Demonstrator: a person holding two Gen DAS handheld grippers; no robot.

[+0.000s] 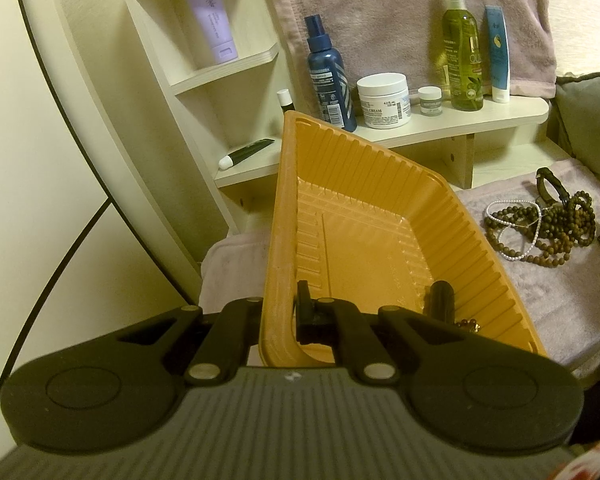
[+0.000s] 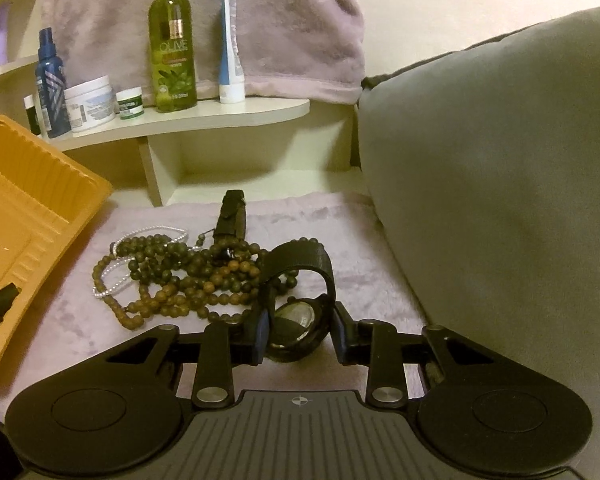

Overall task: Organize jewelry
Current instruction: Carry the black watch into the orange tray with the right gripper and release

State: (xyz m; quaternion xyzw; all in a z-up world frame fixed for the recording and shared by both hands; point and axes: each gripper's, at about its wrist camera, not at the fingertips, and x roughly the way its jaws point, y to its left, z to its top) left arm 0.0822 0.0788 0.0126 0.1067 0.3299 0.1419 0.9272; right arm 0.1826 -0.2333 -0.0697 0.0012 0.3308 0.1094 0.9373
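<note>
Orange plastic tray (image 1: pixel 372 236) sat tipped, its near wall pinched by the left gripper (image 1: pixel 281 312). Only a little chain lay inside it. At twelve o'clock of the right gripper (image 2: pixel 300 332), a black watch (image 2: pixel 296 320) sat between its spread fingers, not squeezed yet. The brown beads (image 2: pixel 188 280) waited behind it on the towel (image 2: pixel 364 240). Most work was left.

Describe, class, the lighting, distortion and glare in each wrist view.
Left wrist view: warm yellowish light, fisheye bending the wall edge at left, soft sheen on the orange tray. Right wrist view: same dim warm cast, glare on the watch face, dark vignetted corners, slightly soft cushion.
</note>
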